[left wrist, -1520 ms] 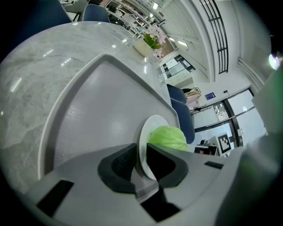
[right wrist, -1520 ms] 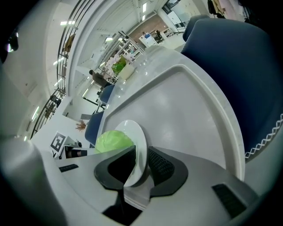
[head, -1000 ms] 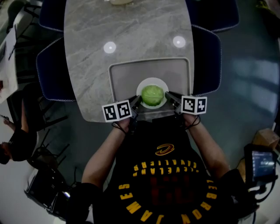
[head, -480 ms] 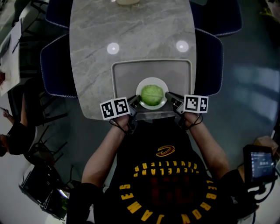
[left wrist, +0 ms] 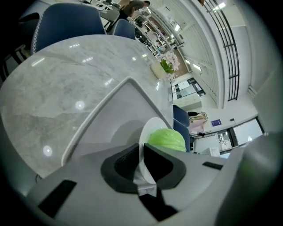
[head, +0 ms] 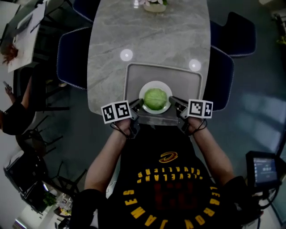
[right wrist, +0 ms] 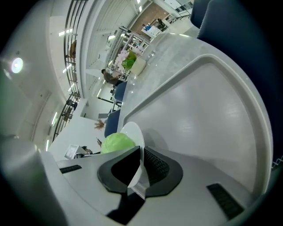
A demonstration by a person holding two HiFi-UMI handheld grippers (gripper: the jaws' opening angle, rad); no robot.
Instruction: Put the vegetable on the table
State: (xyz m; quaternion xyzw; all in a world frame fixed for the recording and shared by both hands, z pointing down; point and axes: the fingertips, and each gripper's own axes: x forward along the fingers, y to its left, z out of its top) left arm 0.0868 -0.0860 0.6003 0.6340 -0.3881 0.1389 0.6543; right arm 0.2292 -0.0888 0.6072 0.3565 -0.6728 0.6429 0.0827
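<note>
Vase [head: 154, 5] newly in head view; gripper views alone show L gripper [left wrist: 140, 161], R gripper [right wrist: 141, 165] clamped on plate [left wrist: 148, 129] rim.

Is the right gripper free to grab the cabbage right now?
Probably not: the right gripper is shut on the plate rim, cabbage beyond its jaws; the left gripper grips the opposite rim.

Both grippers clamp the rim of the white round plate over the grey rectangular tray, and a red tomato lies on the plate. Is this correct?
Not fully. The head view shows a round green vegetable on the white round plate, not a red tomato. The rest is right.
</note>
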